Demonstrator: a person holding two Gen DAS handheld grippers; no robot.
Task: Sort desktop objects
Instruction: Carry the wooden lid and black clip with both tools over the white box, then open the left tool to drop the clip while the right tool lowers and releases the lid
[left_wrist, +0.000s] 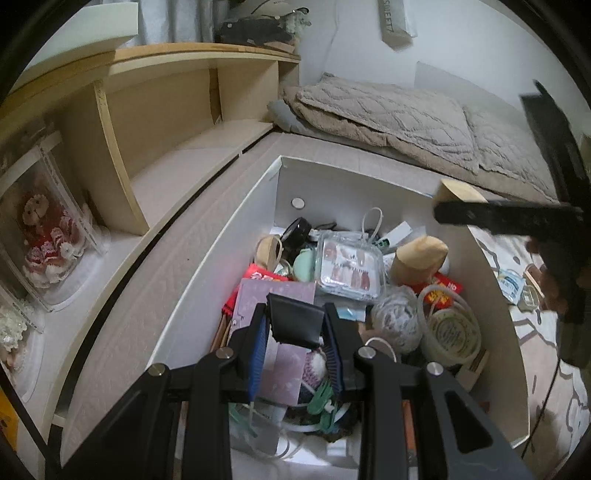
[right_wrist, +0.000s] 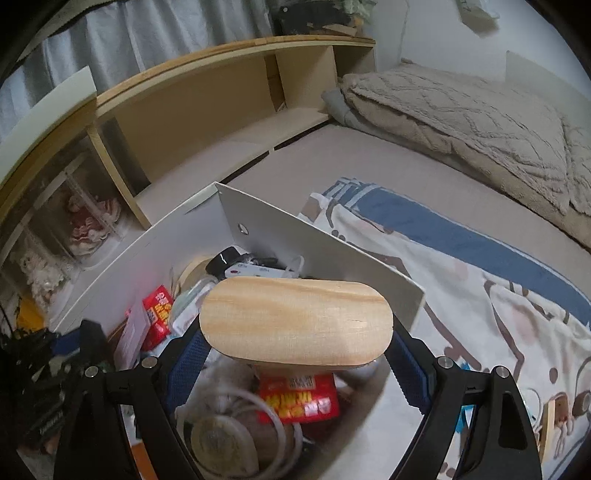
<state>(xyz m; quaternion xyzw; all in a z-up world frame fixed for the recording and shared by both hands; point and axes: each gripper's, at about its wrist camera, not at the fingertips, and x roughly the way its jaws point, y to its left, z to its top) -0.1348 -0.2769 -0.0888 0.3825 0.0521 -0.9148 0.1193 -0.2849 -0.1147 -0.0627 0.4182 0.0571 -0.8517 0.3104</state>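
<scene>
Only the left wrist view shows the black clip (left_wrist: 293, 325) gripped

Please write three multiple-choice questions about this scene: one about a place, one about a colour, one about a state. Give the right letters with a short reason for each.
1. Where does the clear plastic case of press-on nails lie?
A. inside the white cardboard box
B. on the wooden shelf
C. on the beige blanket

2. What colour are the pads of the left gripper?
A. red
B. blue
C. green

3. What is the state of the right gripper?
A. open and empty
B. shut with nothing in it
C. shut on the oval light wooden block

Answers:
1 A, the case rests on the clutter between the box walls.
2 B, blue ribbed pads press on the black folded clip.
3 C, both pads press on the ends of the block.
</scene>
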